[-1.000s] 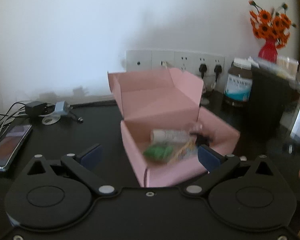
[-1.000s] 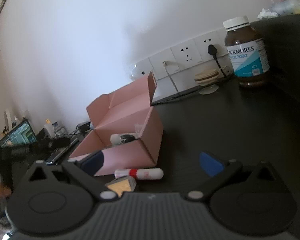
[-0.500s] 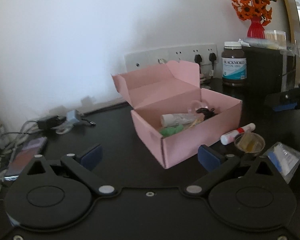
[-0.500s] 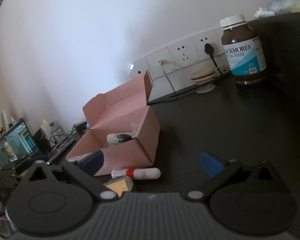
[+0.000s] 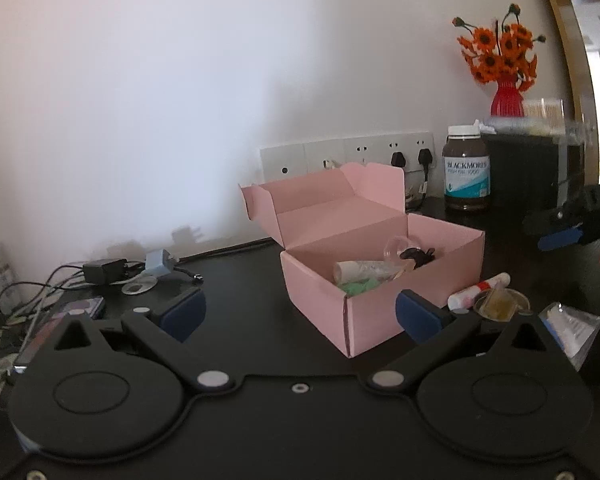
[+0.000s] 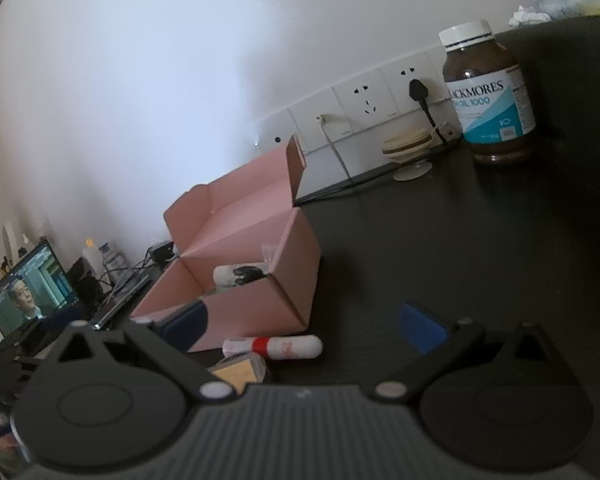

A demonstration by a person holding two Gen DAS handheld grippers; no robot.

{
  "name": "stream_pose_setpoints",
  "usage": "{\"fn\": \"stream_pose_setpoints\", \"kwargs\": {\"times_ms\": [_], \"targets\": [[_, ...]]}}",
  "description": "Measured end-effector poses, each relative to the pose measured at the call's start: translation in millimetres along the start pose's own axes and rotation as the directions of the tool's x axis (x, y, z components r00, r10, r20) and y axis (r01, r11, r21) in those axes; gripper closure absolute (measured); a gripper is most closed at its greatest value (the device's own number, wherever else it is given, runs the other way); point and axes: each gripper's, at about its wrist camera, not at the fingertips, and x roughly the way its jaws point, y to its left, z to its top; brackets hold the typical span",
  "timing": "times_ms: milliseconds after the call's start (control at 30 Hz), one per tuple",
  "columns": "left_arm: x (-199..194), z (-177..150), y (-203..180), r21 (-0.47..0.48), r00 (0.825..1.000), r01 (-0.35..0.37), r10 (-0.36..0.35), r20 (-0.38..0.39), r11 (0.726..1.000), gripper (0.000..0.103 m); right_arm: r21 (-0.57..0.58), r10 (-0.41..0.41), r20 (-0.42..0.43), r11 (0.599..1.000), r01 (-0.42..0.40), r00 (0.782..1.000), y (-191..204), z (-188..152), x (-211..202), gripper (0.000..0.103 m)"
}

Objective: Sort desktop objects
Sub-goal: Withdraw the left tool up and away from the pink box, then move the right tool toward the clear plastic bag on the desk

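An open pink box (image 5: 384, 308) (image 6: 252, 300) sits on the dark desk, lid flap up. It holds a white tube (image 5: 360, 270), something green (image 5: 358, 288) and a small black item (image 5: 418, 256). Beside its right side lie a white tube with a red band (image 5: 478, 290) (image 6: 274, 348), a small clear cup with a yellow piece (image 5: 500, 304) (image 6: 236, 372) and a clear packet (image 5: 568, 328). My left gripper (image 5: 298, 314) stands open and empty in front of the box. My right gripper (image 6: 304, 322) is open and empty, just behind the banded tube; it also shows at the far right of the left view (image 5: 572, 226).
A brown supplement bottle (image 5: 466, 170) (image 6: 490, 92) stands by the wall sockets (image 5: 348, 152), next to a black box topped by a red vase of orange flowers (image 5: 506, 68). Chargers and cables (image 5: 112, 272) and a phone (image 5: 60, 320) lie at left. A laptop (image 6: 24, 296) is lit at far left.
The left gripper has drawn back and up from over the box, so the box now lies farther away. The right gripper has shifted slightly toward the banded tube.
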Motion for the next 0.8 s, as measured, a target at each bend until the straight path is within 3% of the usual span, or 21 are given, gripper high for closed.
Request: {"fn": "stream_pose_setpoints", "kwargs": {"times_ms": [800], "targets": [[8,-2,23,-0.131,0.995,0.082,-0.089,-0.044,0.988,0.0,-0.013,-0.016,-0.003,1.0,0.016,1.0,3,0,2,0.001]]}}
